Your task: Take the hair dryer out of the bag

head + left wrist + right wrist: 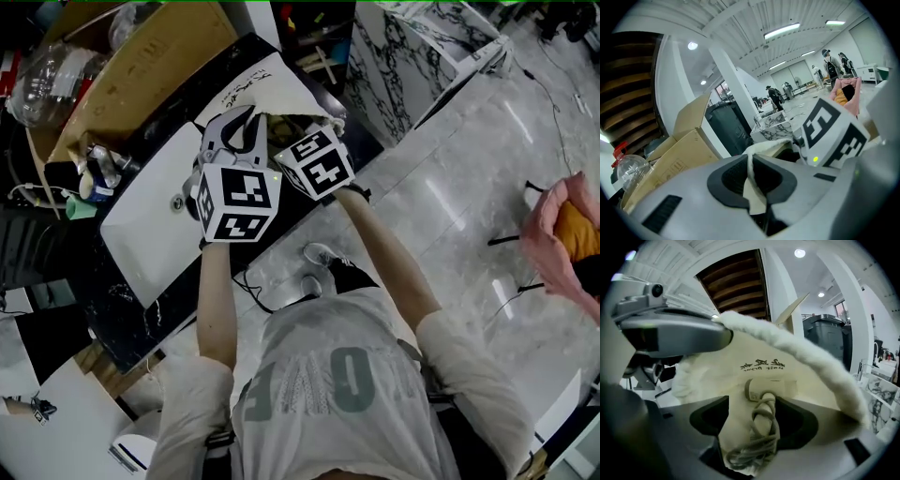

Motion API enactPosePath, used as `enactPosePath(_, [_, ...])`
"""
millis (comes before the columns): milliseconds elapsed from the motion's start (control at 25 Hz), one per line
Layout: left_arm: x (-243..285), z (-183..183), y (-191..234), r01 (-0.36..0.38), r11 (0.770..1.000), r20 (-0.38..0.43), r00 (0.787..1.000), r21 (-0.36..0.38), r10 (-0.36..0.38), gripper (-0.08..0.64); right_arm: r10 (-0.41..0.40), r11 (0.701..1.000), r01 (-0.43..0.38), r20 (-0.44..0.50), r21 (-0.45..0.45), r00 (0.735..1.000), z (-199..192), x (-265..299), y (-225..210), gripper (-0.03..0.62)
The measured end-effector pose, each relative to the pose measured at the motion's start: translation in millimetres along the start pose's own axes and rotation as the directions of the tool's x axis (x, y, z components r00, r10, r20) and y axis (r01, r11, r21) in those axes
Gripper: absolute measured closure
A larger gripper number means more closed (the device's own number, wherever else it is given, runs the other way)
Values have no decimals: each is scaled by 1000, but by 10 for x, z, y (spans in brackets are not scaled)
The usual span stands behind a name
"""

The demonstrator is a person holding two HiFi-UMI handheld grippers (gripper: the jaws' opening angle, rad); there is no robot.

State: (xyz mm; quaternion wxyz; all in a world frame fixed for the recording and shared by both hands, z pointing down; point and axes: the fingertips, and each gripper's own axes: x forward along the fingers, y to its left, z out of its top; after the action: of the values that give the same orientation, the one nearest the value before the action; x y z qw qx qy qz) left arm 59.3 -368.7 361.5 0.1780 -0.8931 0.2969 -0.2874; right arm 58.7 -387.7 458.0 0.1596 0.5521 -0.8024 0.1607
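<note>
Right gripper view: right tongs (753, 430) clamp hair dryer (761, 392) | left tongs (753, 182) pinch bag rim (761, 149)

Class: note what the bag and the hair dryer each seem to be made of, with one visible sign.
Bag: soft cream cloth, probably cotton canvas; it folds, and its rim looks fuzzy.
Hair dryer: smooth, matt pale plastic, it seems; rigid rounded shell, with a rubbery-looking cord wound round it.
</note>
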Motion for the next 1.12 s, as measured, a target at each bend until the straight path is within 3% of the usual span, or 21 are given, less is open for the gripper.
enactPosePath(320, [68,-55,21,19,1000,-13,1000,-23,-19,515,-15,1000,16,-160,4,987,-161,484,-199,283])
enactPosePath(480, [139,-122,91,6,1000,-31,999,-16,-6,515,82,993,-58,-257,99,963,-303,626,-138,334])
enactPosePath(600, [188,-208,129,1,1000,-52,999,-16,-2,515,140,985,-98,-323,144,936,-405,699,-62,337])
enactPosePath(800, [243,-277,183,-11,999,-66,998,-32,9,515,177,977,-123,-348,173,920,-425,781,-21,344])
enactPosePath(1120, [247,-308,190,-10,999,-72,997,-39,7,515,151,982,-95,-366,166,918,-476,777,-43,357])
